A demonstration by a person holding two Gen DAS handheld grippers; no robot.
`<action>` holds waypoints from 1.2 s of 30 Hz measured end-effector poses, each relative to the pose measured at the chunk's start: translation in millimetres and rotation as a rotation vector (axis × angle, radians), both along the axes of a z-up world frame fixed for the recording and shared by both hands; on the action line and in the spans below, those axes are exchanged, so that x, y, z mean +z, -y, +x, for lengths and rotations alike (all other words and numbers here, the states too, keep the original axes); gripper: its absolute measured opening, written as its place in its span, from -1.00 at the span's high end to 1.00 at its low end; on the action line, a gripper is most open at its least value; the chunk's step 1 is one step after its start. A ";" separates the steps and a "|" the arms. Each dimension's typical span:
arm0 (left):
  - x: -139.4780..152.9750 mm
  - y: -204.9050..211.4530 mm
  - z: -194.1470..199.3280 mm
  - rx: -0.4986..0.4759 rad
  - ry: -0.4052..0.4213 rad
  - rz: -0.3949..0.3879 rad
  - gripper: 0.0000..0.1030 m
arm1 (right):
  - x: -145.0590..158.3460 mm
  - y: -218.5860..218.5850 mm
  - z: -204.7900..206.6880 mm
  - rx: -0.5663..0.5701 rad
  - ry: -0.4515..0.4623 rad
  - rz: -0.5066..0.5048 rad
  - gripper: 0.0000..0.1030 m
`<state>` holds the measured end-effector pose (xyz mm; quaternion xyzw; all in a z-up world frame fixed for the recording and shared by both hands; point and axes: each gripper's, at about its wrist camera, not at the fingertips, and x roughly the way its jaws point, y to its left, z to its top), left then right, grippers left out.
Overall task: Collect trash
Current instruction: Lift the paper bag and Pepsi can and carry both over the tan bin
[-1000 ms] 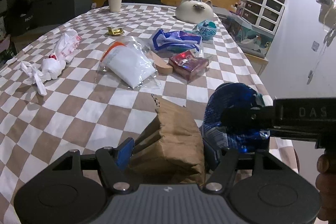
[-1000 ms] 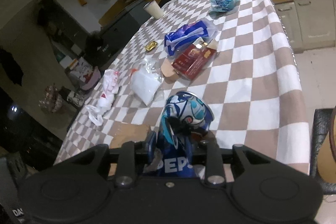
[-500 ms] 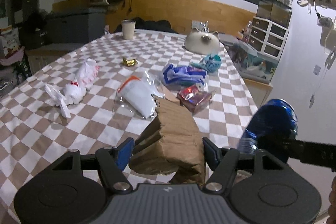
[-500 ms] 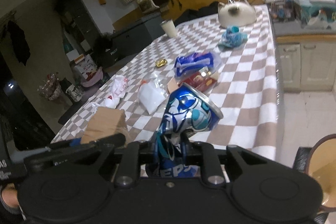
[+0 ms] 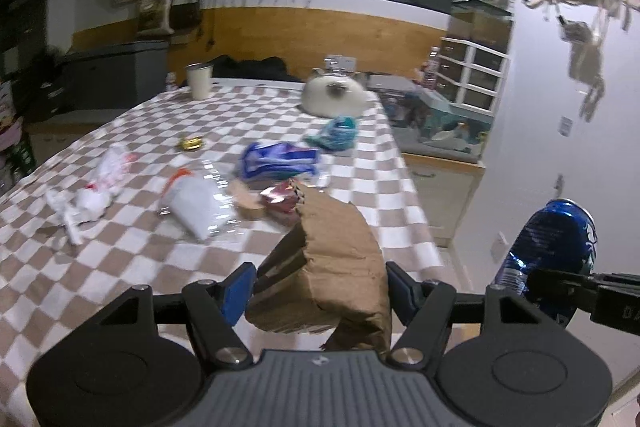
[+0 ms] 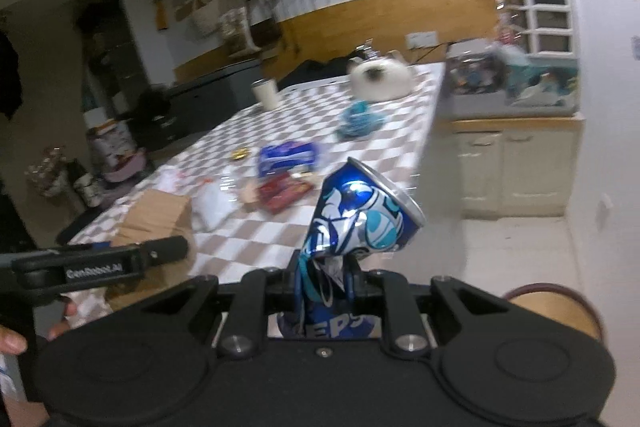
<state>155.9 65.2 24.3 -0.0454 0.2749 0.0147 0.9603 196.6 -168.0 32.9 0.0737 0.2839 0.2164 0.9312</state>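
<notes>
My left gripper (image 5: pixel 320 287) is shut on a crumpled brown paper bag (image 5: pixel 332 259) and holds it above the near end of the checkered table (image 5: pixel 120 259). My right gripper (image 6: pixel 326 279) is shut on a crushed blue Pepsi can (image 6: pixel 356 223), held in the air off the table's right edge; the can also shows in the left wrist view (image 5: pixel 548 251). The paper bag (image 6: pixel 156 215) and the left gripper's side show in the right wrist view.
On the table lie a white plastic bag (image 5: pixel 92 187), a clear bag of white stuff (image 5: pixel 192 203), a blue wrapper (image 5: pixel 276 163), a red packet (image 5: pixel 280 201), a gold wrapper (image 5: pixel 191 143), a teal wrapper (image 5: pixel 338 133), a cup (image 5: pixel 199 81) and a cat-shaped pot (image 5: pixel 334 99). A round brown bin rim (image 6: pixel 560 311) is low right.
Both grippers have risen and pulled back from the table with the paper bag and the can. The can has moved right, off the table's edge.
</notes>
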 end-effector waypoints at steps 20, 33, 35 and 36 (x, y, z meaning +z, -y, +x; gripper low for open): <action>-39.5 179.9 83.2 -0.311 -0.110 -0.003 -0.34 | -48.4 162.6 17.0 -0.309 -0.102 -0.081 0.61; -158.2 265.4 204.7 -0.387 -0.407 -0.059 -0.35 | -157.7 208.2 86.1 -0.397 -0.341 -0.062 0.61; -179.3 273.4 221.6 -0.382 -0.448 -0.055 -0.36 | -176.5 210.6 95.5 -0.401 -0.378 -0.045 0.61; -189.6 277.2 229.2 -0.379 -0.467 -0.053 -0.36 | -186.0 211.1 100.5 -0.405 -0.398 -0.040 0.61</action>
